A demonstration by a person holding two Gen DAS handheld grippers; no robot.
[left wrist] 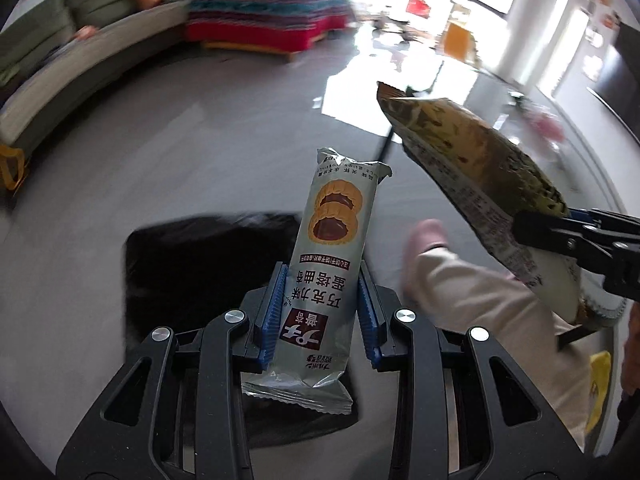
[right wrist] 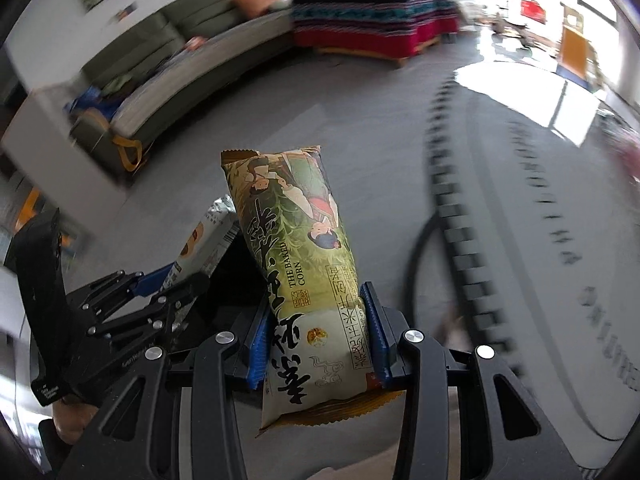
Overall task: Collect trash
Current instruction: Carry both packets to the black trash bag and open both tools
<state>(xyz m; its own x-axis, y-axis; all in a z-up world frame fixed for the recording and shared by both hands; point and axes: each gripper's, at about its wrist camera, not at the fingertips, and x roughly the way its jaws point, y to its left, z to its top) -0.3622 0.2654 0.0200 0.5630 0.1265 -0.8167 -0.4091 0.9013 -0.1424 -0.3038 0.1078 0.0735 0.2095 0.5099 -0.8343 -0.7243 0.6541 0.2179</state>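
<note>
Left tongs clamped on a silver cookie wrapper, blue pads pressing both sides, wrapper pointing forward above a black trash bag on the grey floor. Right tongs clamped on a green baked corn packet, held upright in the air, just beside the left tongs. Sofa and striped blanket blurred beyond.

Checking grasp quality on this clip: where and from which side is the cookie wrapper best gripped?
Across its lower middle, as the left hand-held gripper does: pads on the two long edges, coming from the bottom end along its length. The cookie wrapper is a long, narrow sleeve, so it fits between the pads, crimped ends left free.
</note>
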